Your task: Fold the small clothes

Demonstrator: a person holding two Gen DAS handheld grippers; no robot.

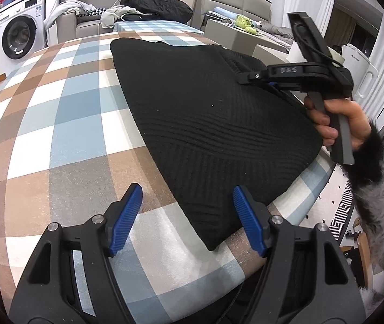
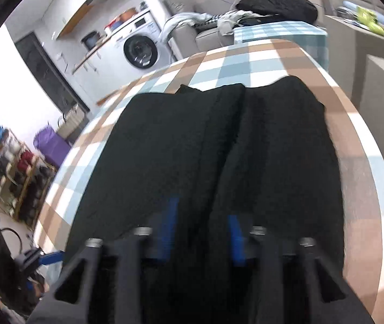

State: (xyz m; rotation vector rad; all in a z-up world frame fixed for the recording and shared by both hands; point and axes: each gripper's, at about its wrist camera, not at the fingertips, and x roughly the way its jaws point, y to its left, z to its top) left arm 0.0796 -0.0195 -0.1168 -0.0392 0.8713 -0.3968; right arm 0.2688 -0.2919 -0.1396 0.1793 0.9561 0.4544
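A black ribbed knit garment [image 1: 205, 118] lies flat on the checked table, its near corner by my left gripper. My left gripper [image 1: 188, 216] is open and empty, with its blue pads on either side of that near corner, just above the cloth. My right gripper [image 1: 262, 79] hovers low over the garment's right side, held by a hand in a fuzzy sleeve. In the blurred right wrist view the garment [image 2: 273, 145] shows a long fold line down its middle, and the right gripper [image 2: 201, 229] is open with black cloth between and under its pads.
The table has a brown, blue and white checked cloth [image 1: 57, 135]; its right edge [image 1: 310, 172] runs just past the garment. A sofa with a black pile of clothes [image 1: 157, 2] stands behind, and a washing machine [image 1: 19, 35] at the far left.
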